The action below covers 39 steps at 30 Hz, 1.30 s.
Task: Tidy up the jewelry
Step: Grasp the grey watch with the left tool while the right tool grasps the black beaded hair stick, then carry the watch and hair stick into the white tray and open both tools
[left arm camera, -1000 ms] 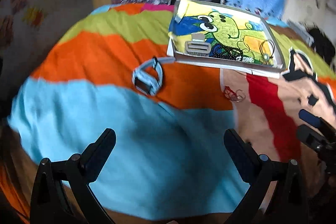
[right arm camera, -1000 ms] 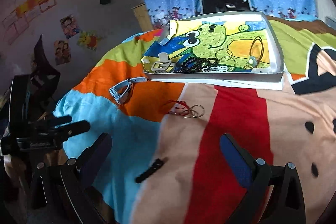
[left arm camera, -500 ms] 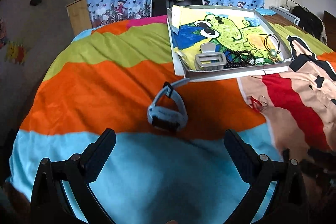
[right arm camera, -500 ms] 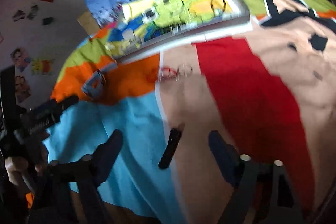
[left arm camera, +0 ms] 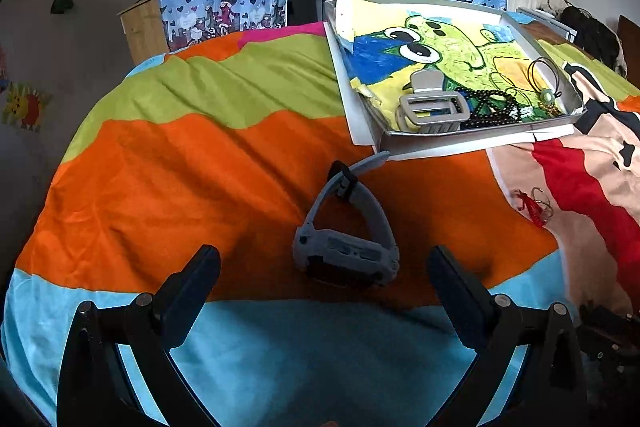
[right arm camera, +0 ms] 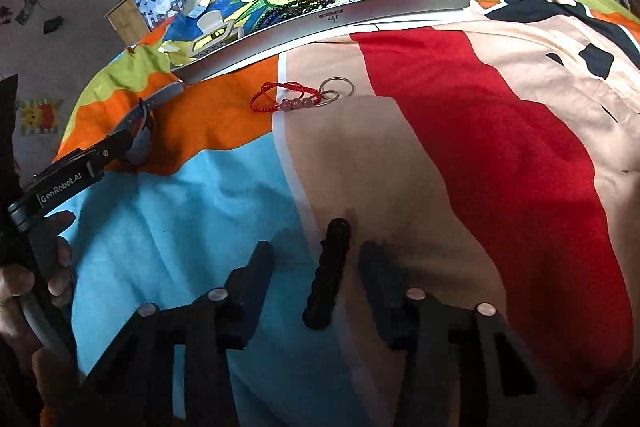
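A grey wristwatch lies on the striped bedspread. My left gripper stands open just short of the watch, one finger on each side, touching nothing. A black ridged hair clip lies between the fingers of my right gripper. Its jaws are closing, with a thin gap left on each side of the clip. A red cord bracelet with pink beads and metal rings lies beyond it. The silver tray holds a grey hair claw, black beads and a green pendant.
The tray sits at the far side of the bed, its floor lined with a cartoon drawing. A hand holds the left gripper's handle at the left edge of the right wrist view. Blue curtains and a wall with stickers stand behind the bed.
The left gripper came forward and down, so the watch now lies close ahead between its fingers. The right gripper dropped over the black clip and its jaws narrowed around it.
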{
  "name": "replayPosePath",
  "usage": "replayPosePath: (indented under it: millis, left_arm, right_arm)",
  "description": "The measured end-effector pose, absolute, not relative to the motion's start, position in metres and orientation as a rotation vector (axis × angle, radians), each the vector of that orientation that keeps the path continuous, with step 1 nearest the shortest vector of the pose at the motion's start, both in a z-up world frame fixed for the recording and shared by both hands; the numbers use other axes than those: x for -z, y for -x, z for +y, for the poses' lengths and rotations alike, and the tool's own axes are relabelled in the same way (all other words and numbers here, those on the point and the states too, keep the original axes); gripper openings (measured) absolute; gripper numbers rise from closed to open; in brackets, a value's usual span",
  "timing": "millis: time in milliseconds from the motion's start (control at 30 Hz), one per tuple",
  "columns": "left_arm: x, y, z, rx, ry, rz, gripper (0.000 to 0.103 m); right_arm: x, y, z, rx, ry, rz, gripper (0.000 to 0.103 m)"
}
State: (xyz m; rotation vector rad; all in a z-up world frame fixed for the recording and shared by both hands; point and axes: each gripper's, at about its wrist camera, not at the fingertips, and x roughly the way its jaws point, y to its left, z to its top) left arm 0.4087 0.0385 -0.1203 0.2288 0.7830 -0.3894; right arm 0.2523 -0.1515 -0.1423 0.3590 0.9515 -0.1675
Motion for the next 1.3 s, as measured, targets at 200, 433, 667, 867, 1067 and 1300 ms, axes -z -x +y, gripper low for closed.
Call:
replayPosePath:
  millis: [200, 433, 667, 867, 1067, 1300]
  left_arm:
    - [0.129, -0.419, 0.039, 0.391, -0.221, 0.805, 0.094]
    - [0.132, -0.421, 0.038, 0.442, -0.214, 0.828, 0.055]
    - [0.133, -0.42, 0.034, 0.443, -0.224, 0.821, 0.053]
    - [0.127, -0.412, 0.033, 0.411, -0.192, 0.834, 0.052]
    - [0.105, -0.391, 0.033, 0.428, -0.079, 0.853, 0.052]
    - [0.073, -0.359, 0.013, 0.4, -0.015, 0.845, 0.052]
  right_arm:
    - [0.149, -0.257, -0.146, 0.176, -0.354, 0.932, 0.015]
    - [0.148, -0.261, -0.145, 0.146, -0.371, 0.905, 0.015]
    - [0.145, -0.278, -0.141, 0.08, -0.39, 0.875, 0.015]
    - [0.139, -0.283, -0.138, 0.029, -0.39, 0.855, 0.015]
    - [0.12, -0.282, -0.148, -0.011, -0.402, 0.798, 0.015]
    - [0.084, -0.284, -0.178, -0.071, -0.398, 0.712, 0.015]
